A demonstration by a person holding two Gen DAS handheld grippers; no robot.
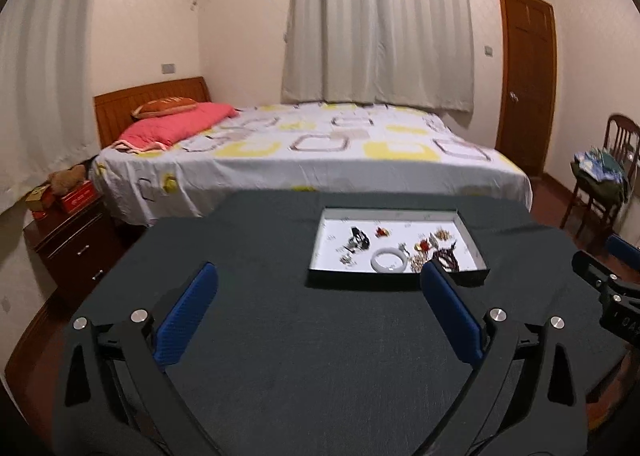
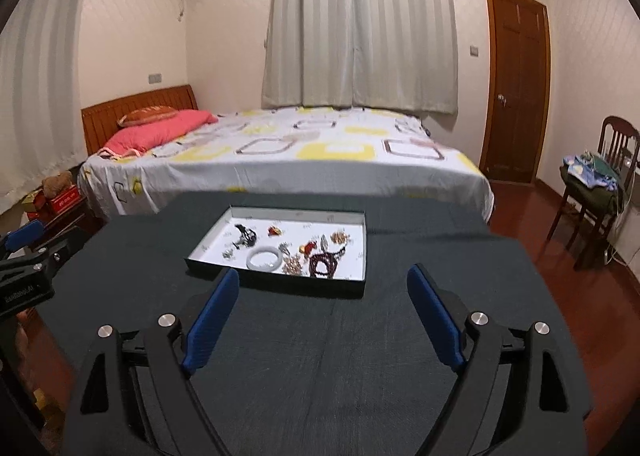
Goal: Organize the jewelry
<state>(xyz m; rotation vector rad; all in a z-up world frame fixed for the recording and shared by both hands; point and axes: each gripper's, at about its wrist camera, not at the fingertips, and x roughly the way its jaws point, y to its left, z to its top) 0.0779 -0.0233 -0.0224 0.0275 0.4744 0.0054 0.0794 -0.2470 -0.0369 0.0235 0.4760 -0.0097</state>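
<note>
A shallow dark tray with a white floor (image 1: 474, 246) (image 2: 362, 252) lies on the dark cloth-covered table (image 1: 304, 336) (image 2: 332, 344). It holds several jewelry pieces: a pale bangle (image 1: 390, 260) (image 2: 264, 257), a dark beaded string (image 1: 450, 256) (image 2: 324, 262), a black piece (image 1: 359, 236) (image 2: 246, 234) and small red and gold items. My left gripper (image 1: 320, 276) is open and empty, short of the tray's near edge. My right gripper (image 2: 324, 280) is open and empty, at the tray's near edge. Each gripper shows at the edge of the other's view.
A bed with a patterned sheet (image 1: 312, 151) stands beyond the table. A wooden nightstand (image 1: 76, 244) is at the left, a chair with clothes (image 2: 596, 183) at the right, and a wooden door (image 2: 516, 83) behind.
</note>
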